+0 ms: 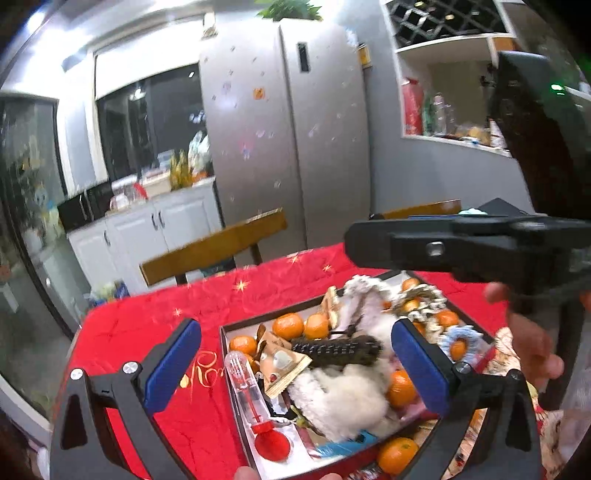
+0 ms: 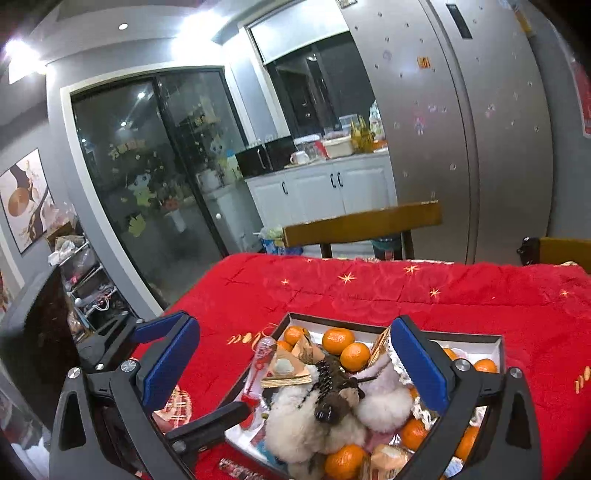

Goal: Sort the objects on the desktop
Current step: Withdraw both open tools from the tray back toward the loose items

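We see a box [image 2: 495, 341] on the tabletop [image 2: 406, 295], holding tangerines [image 2: 338, 340] around a plush toy [image 2: 314, 417]; chairs [image 2: 362, 223] stand behind the far edge.

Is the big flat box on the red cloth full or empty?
Full. The shallow dark-rimmed box is crammed with orange tangerines, a fluffy white plush toy and a brown pine cone.

Indoor night scene lit by ceiling lights. In the right wrist view, recessed spots [image 2: 123, 26] and a blown-out glare patch at far left [image 2: 22, 55] wash the ceiling white; the left wrist view has similar glare at upper left [image 1: 122, 40]. Dark glass doors [image 2: 147, 177] reflect the lamps. Fisheye distortion bends the fridge [image 1: 280, 129] and walls, with black corners. Far objects look soft and slightly smeared; the red tablecloth [image 2: 369, 288] is saturated and evenly lit.
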{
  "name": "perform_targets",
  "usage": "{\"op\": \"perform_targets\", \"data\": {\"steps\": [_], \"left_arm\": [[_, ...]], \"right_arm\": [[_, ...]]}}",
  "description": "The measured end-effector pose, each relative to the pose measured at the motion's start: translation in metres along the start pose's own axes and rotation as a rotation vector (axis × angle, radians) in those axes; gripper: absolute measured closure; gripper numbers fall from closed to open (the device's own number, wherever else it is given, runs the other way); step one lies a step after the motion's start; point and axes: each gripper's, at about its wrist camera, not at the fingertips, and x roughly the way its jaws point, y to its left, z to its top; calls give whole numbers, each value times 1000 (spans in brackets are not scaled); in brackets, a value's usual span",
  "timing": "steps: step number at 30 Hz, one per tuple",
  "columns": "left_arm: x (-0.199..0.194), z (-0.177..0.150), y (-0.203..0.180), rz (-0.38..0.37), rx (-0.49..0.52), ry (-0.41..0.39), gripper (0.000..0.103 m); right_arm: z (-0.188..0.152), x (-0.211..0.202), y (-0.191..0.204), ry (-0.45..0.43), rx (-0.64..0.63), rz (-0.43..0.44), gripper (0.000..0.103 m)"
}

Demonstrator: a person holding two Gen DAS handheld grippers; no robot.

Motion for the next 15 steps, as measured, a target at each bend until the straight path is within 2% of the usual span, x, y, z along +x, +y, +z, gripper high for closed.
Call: {"op": "perform_targets", "data": {"steps": [5, 11, 15], "left_arm": [[-49, 9, -10, 43, -2, -77, 0], [-102, 15, -20, 58, 7, -137, 0], [-129, 14, -29, 43, 11, -157, 0]], "right_arm": [[-1, -29, 11, -33, -16, -44, 0], [-2, -75, 29, -79, -37, -62, 0], [-7, -102, 40, -105, -44, -71, 0]]}}
